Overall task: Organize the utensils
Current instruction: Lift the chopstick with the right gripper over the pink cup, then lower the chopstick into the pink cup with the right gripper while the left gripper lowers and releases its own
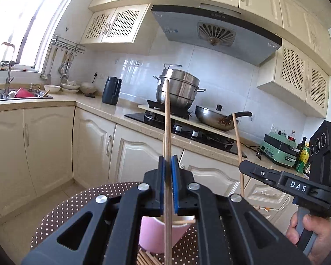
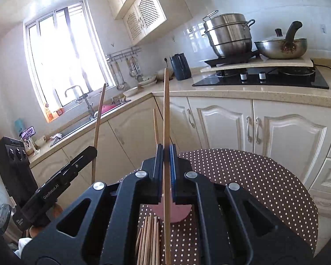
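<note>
A: What is nearest in the left wrist view?

B: The left tongs (image 1: 168, 165), closed on 1 wooden chopstick (image 1: 167, 132) that runs upright between the blue pads. Under them sits a pink cup (image 1: 156, 236) on the dotted bench (image 1: 61, 209), with 1 stick lying across its rim and loose chopsticks beside its base.

A: And the other side?

B: The right tongs (image 2: 166, 154) are clamped on a second chopstick (image 2: 166, 121), also near upright. A thinner stick shows just behind it. Below, a bundle of chopsticks (image 2: 149, 240) lies on the bench, touching or just beside the cup; I cannot tell which.

A: Can each tool see the other?

B: Yes. The right tongs show at the right edge of the left view, gripped by a hand (image 1: 309, 236).

A: Farther back?

B: A steamer pot (image 1: 178, 90) and a wok (image 1: 216, 118) on the stove, then the sink (image 2: 92, 119) under the window.
</note>
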Tool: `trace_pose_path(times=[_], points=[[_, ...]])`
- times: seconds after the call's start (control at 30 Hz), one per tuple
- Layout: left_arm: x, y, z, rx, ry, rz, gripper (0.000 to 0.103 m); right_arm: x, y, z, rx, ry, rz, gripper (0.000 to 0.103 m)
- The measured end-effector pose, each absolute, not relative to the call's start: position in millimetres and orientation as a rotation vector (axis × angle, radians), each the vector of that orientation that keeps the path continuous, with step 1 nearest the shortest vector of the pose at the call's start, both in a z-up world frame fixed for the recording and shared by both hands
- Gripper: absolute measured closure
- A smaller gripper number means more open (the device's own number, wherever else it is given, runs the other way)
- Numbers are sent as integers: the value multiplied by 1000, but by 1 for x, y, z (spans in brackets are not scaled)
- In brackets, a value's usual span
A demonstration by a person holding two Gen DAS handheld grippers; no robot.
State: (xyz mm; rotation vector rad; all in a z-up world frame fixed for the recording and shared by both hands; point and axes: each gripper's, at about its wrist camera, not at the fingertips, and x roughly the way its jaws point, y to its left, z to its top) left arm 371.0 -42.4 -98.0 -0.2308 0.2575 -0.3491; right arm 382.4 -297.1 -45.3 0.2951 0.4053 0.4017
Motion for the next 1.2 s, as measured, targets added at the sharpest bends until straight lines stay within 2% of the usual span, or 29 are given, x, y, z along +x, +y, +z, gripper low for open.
trace_pose_path(times=[0.17, 0.53, 1.2], points=[[396, -50, -89, -238, 225, -344, 97, 401, -293, -36, 286, 311, 424, 97], [442, -56, -89, -304, 174, -365, 97, 433, -275, -34, 273, 227, 463, 97], [449, -66, -121, -236, 167, -353, 97, 443, -271, -71, 283, 234, 529, 97]])
